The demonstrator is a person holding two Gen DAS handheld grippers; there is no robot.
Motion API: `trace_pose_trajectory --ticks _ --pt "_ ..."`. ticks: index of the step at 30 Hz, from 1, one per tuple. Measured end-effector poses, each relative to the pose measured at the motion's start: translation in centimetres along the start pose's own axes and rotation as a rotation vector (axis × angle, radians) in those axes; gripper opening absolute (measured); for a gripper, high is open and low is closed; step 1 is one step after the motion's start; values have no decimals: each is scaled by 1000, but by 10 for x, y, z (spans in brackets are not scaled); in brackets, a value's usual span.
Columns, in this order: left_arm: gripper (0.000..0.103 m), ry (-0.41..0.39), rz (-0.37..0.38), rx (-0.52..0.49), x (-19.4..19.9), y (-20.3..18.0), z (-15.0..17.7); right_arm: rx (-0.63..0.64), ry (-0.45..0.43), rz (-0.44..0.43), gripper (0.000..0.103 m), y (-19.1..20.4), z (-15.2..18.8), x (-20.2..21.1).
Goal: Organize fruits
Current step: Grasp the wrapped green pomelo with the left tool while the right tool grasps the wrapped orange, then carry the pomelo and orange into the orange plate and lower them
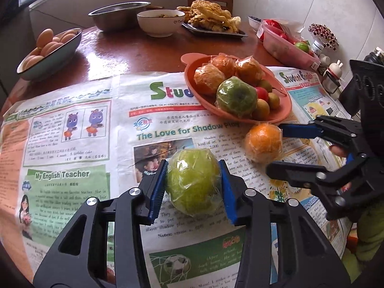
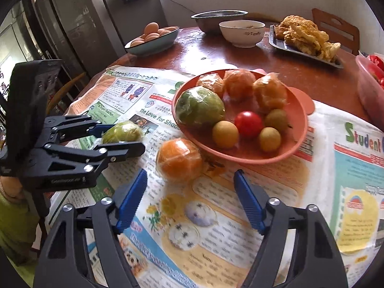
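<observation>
Green wrapped apple (image 1: 194, 184) clamped in left gripper (image 1: 193, 183); right gripper (image 2: 190, 202) wide, level, near orange (image 2: 178, 160).

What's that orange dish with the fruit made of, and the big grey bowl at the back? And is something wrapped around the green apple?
The dish looks like matte plastic: even salmon colour, soft dull sheen. The grey bowl seems to be brushed metal, probably steel, with a bright thin rim. The apple in the left gripper wears clear cling film, judging by its shiny wrinkles.
</observation>
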State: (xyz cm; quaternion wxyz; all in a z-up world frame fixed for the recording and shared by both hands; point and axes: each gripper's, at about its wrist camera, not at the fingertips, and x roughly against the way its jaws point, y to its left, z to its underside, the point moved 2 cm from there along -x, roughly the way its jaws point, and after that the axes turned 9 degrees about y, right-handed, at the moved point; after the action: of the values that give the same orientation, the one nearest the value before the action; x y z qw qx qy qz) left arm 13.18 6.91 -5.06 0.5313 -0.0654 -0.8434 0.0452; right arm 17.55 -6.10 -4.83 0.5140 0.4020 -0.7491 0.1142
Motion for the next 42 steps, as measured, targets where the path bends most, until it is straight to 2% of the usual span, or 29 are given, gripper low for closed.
trace_pose_trajectory --ticks 2,4,6,11,17,28,42 --pt "33 0 4 1 1 2 2 8 3 0 65 3 -3 -4" --pt "33 1 6 0 2 2 3 8 -2 7 60 5 -6 -6" --pt "33 2 8 -1 3 2 3 -1 -7 -4 50 4 -9 -8" --pt "33 -1 15 5 3 2 3 9 -13 9 42 5 -10 -10" --pt "33 -7 20 14 4 3 3 16 -14 -13 39 8 -3 -3" --pt "33 -14 25 24 9 1 3 -18 -69 -39 38 4 15 28" --pt "33 -51 34 -12 24 -19 -19 -54 -156 -9 38 -22 12 67"
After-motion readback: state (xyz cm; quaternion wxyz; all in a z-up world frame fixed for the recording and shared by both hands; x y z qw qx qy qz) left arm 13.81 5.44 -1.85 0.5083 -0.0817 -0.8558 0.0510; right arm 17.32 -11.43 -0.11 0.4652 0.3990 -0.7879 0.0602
